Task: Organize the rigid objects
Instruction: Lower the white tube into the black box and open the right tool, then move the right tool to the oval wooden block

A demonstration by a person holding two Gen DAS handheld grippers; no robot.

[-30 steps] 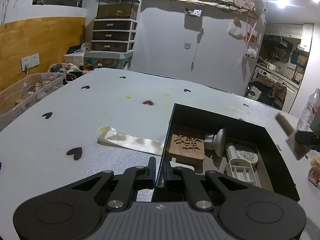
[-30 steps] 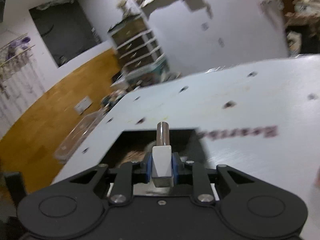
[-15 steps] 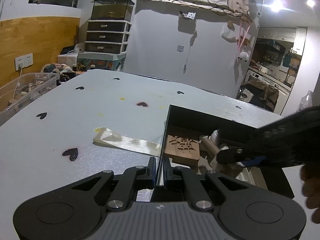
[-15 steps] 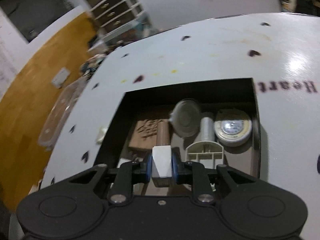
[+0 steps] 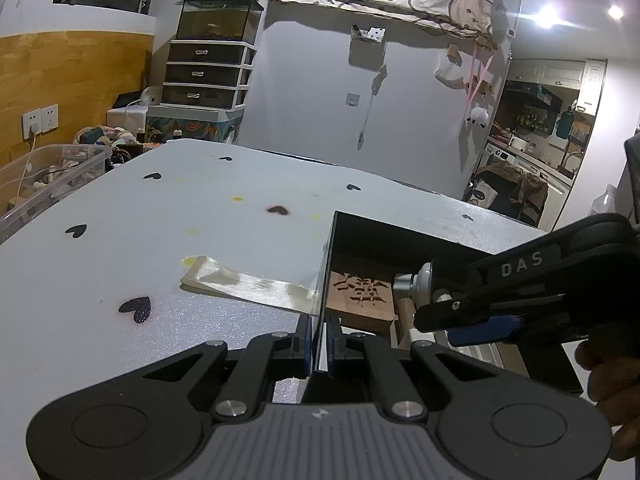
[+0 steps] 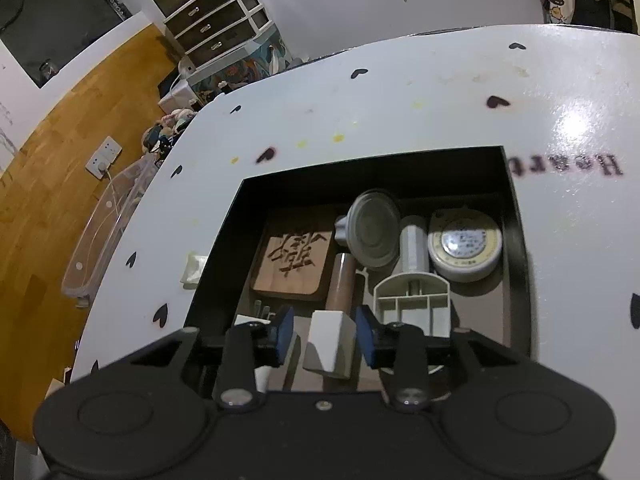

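1. The left gripper [image 5: 319, 344] is clenching the near left wall of the black box [image 5: 404, 246], its blue pads pressing on either side of the thin edge.
2. The right gripper [image 6: 325, 334] is reaching into the box from above; its jaws are opening, and the blue pads [image 6: 285, 330] are standing clear on both sides of the white block end of a stamp-like tool [image 6: 330, 342].
3. That tool (a white head on a brown cylindrical handle [image 6: 341, 282]) is lying inside the box between the parting fingers, its handle pointing toward the far wall.
4. The carved wooden block [image 6: 294, 260] is lying flat in the left part of the box, just beside the handle.
5. A grey suction cup [image 6: 374, 234] is sitting on its edge just beyond the tip of the handle, with a white ribbed plastic piece [image 6: 414, 300] and a round tape measure [image 6: 464, 246] to its right.
6. In the left wrist view, the right gripper [image 5: 444, 318] is entering from the right over the box, with a person's hand [image 5: 612, 380] partly showing behind it.
7. A strip of clear plastic wrapper [image 5: 248, 284] is lying on the white table [image 5: 160, 240] just outside the left wall (heart shapes are dotting the tabletop).
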